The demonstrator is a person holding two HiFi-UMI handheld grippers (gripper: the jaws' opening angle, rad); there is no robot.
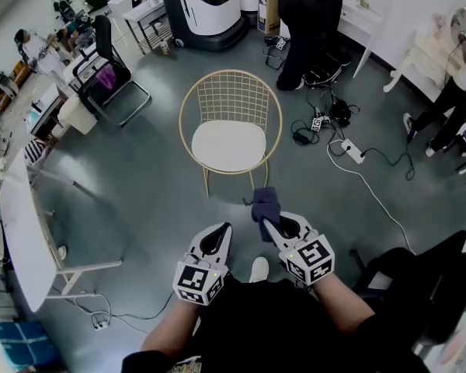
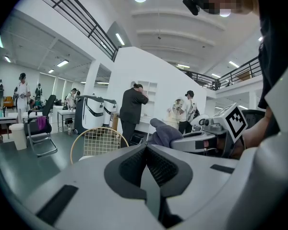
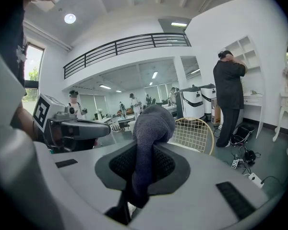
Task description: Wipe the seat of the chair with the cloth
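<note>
A gold wire chair [image 1: 230,107] with a round white seat [image 1: 228,145] stands on the grey floor ahead of me. My right gripper [image 1: 269,225] is shut on a dark blue-grey cloth [image 1: 265,202], held in the air short of the seat's front edge. In the right gripper view the cloth [image 3: 149,133] bulges up out of the closed jaws, with the chair [image 3: 193,133] behind it. My left gripper [image 1: 226,229] is shut and empty, level with the right one. The left gripper view shows the chair [image 2: 97,143] and the cloth [image 2: 166,133].
A person in black [image 1: 311,14] stands behind the chair by a white desk. Cables and a power strip [image 1: 351,151] lie on the floor to the right. A black office chair [image 1: 109,72] and a white table [image 1: 23,231] stand at the left.
</note>
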